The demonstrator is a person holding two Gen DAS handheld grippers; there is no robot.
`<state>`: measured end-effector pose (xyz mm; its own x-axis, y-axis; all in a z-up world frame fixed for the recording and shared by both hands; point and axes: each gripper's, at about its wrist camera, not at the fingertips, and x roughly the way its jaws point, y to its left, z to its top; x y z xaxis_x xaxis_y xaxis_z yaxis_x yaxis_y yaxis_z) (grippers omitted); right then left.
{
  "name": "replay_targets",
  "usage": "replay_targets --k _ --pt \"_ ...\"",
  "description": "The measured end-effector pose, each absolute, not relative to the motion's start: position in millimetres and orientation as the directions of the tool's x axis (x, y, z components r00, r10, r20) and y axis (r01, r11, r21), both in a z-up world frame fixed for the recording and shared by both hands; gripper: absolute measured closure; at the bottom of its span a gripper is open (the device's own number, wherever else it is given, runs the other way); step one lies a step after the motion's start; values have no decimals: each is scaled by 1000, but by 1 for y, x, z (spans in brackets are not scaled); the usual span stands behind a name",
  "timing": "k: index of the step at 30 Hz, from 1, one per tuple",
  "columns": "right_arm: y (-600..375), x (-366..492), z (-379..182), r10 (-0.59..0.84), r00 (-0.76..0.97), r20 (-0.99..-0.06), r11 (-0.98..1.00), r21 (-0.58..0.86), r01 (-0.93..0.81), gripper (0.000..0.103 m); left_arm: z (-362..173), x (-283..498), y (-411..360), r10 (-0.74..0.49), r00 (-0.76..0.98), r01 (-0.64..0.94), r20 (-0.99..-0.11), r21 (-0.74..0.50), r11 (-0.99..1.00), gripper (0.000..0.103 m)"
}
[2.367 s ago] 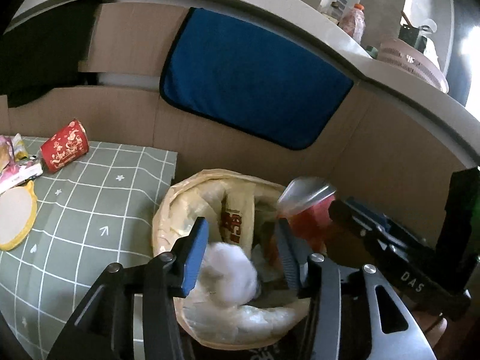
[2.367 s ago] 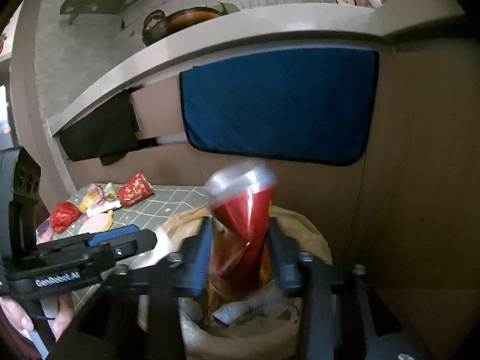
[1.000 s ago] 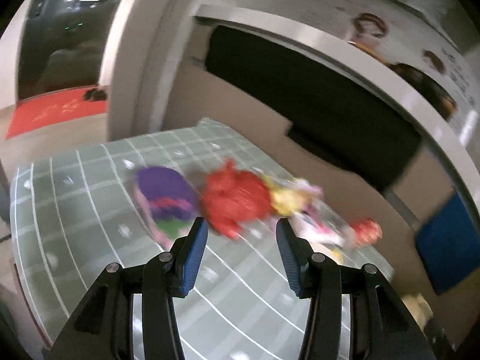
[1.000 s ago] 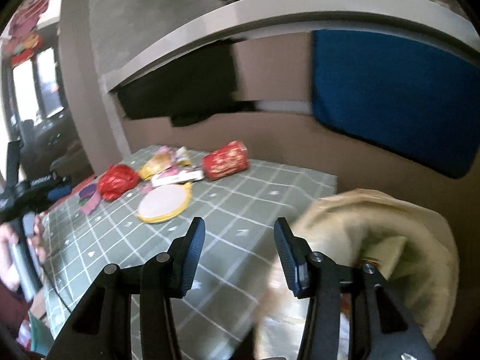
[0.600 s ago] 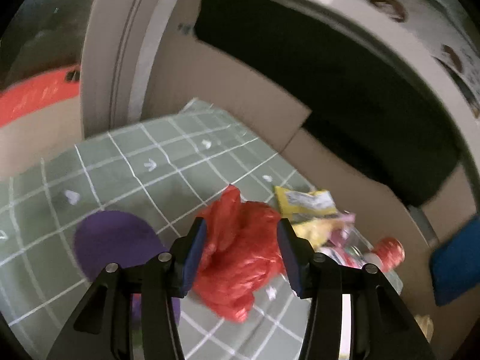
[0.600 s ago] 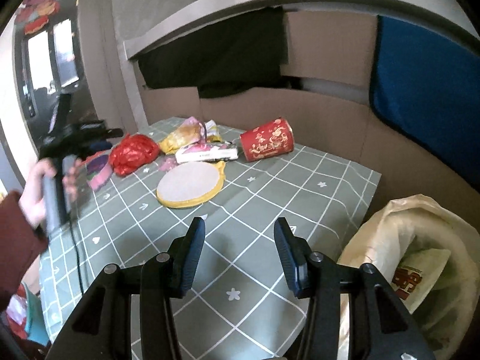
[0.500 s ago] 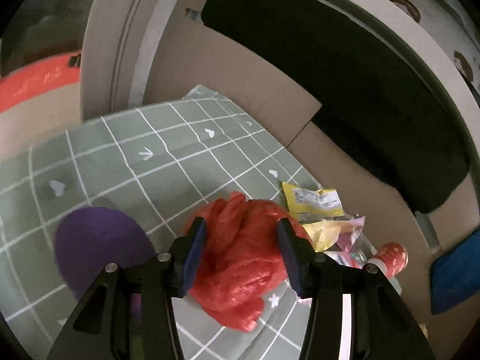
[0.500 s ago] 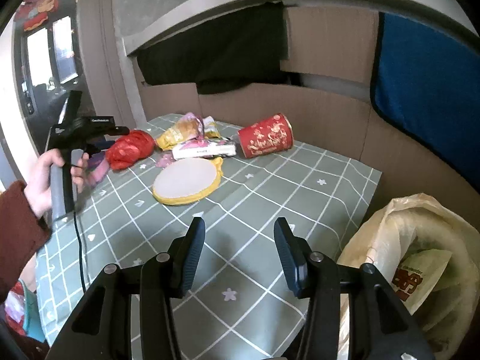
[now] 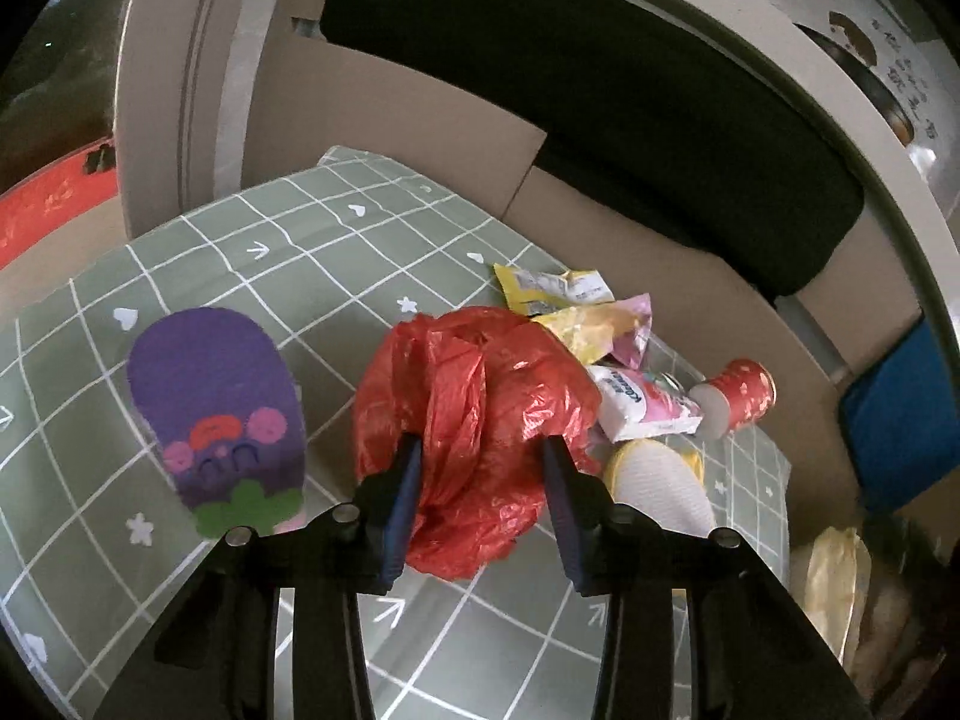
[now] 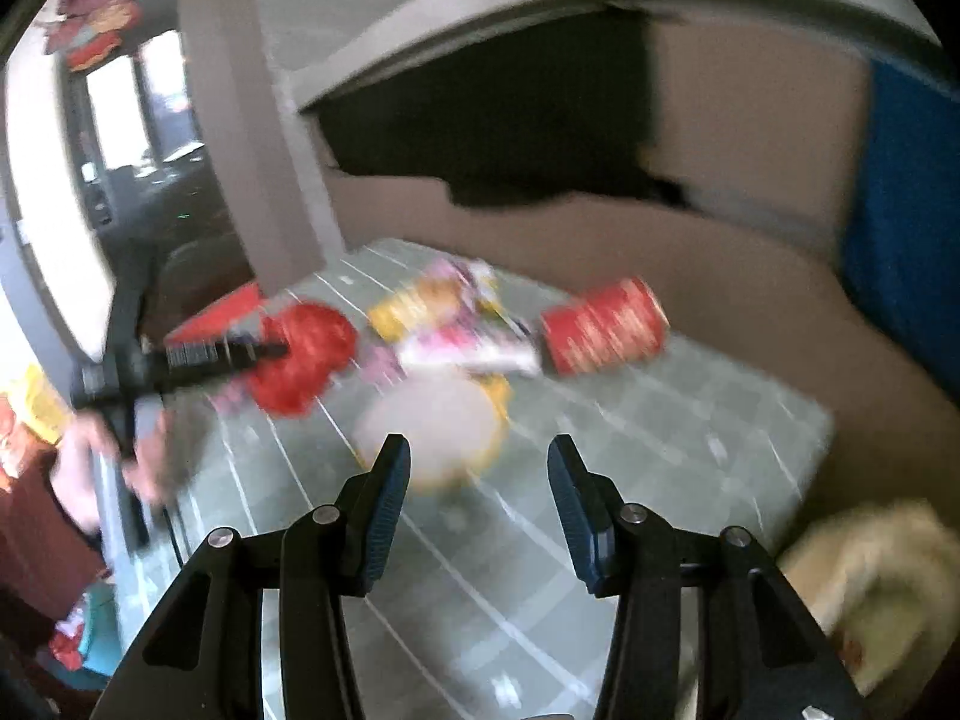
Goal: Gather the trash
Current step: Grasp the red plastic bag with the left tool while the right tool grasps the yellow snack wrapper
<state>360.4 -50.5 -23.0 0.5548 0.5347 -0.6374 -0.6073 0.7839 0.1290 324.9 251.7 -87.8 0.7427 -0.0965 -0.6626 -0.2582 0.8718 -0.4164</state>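
Note:
A crumpled red plastic bag (image 9: 474, 420) lies on the green checked tablecloth (image 9: 300, 252). My left gripper (image 9: 480, 468) is open with a finger on each side of the bag; it also shows in the blurred right wrist view (image 10: 240, 354) at the red bag (image 10: 300, 354). My right gripper (image 10: 480, 474) is open and empty above the table. A red paper cup (image 9: 741, 396) lies on its side, also seen in the right wrist view (image 10: 606, 333). Yellow and pink wrappers (image 9: 600, 324) lie behind the bag. The trash bag (image 10: 882, 588) is at the table's right end.
A purple felt coaster (image 9: 216, 408) lies left of the red bag. A round yellow-rimmed coaster (image 10: 438, 420) lies mid-table. A cardboard wall (image 9: 420, 114) backs the table, with a black cloth (image 9: 600, 72) and a blue cloth (image 10: 906, 192) hanging on it.
My left gripper has moved down and forward so its fingers straddle the red bag. My right gripper has swung left over the table, away from the trash bag; its view is blurred.

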Motion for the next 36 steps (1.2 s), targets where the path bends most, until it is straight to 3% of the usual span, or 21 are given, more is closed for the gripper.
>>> replay_targets --k 4,11,18,22,25,28,36 --pt "2 402 -9 565 534 -629 735 89 -673 51 -89 322 263 -103 755 -266 -648 -446 855 62" --pt "92 494 -53 507 511 -694 753 68 -655 51 -86 313 280 -158 782 -241 -602 -527 815 61" --pt "119 585 -102 455 422 -784 832 206 -515 49 -71 308 282 -162 815 -175 -557 -503 846 60" --pt "125 595 -122 432 360 -827 838 220 -500 49 -67 306 284 -125 833 -177 -538 -474 862 59" --pt "125 580 -123 443 350 -825 813 205 -544 74 -67 305 288 -99 842 -196 -530 -472 860 59" --pt "123 550 -115 438 370 -819 777 138 -614 83 -68 302 292 -88 848 -207 -523 -480 853 58" --pt "74 454 -82 530 320 -786 694 185 -696 89 -72 290 284 -99 836 -213 -540 -484 848 57"
